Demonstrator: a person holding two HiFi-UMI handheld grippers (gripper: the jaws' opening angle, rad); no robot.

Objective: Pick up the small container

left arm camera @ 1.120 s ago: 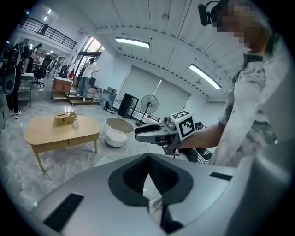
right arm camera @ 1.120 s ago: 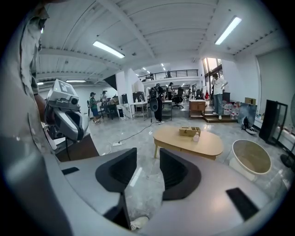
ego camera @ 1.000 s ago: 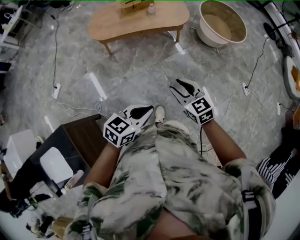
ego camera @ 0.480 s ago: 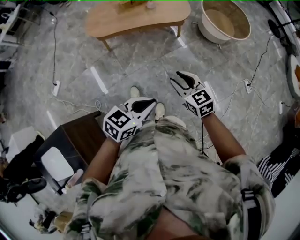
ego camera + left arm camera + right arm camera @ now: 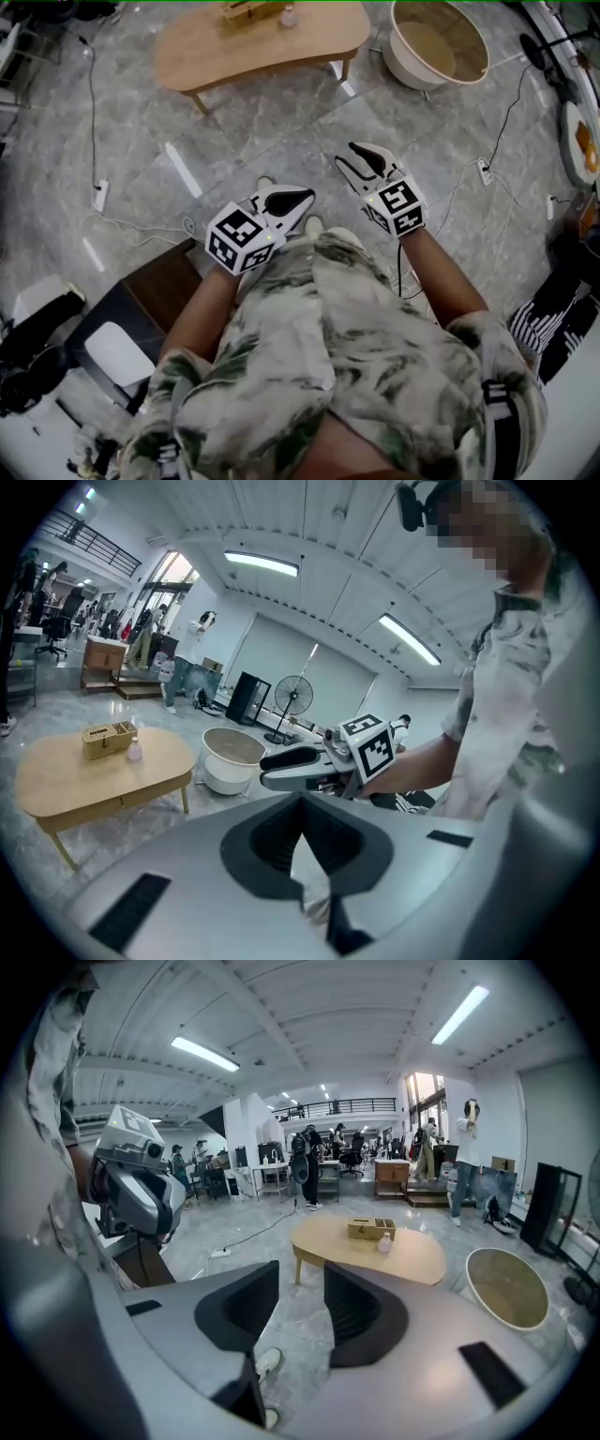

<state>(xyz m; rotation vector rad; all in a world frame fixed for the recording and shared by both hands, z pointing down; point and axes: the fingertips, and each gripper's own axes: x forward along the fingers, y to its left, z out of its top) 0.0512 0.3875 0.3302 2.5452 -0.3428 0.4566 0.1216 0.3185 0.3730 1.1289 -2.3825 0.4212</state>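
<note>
The small container, a pale pink bottle [image 5: 289, 16], stands on a low wooden table [image 5: 253, 52] beside a wooden box [image 5: 246, 11], far ahead of both grippers. In the right gripper view the bottle [image 5: 383, 1241] sits at the table's [image 5: 412, 1260] middle. The left gripper view has it [image 5: 134, 752] at far left. My left gripper [image 5: 286, 201] is held at waist height, its jaws shut with nothing in them. My right gripper [image 5: 359, 161] is open and empty, and bare floor shows between its pads [image 5: 352, 1312].
A round white tub [image 5: 439, 42] stands on the floor right of the table. A dark cabinet [image 5: 159, 291] is at my lower left. Power strips with cables [image 5: 98, 195] [image 5: 485, 172] lie on the grey marble floor. People stand far off in the hall.
The table and tub have slid lower and closer in the head view as the person steps forward. Both grippers are carried along, their jaws as before.
</note>
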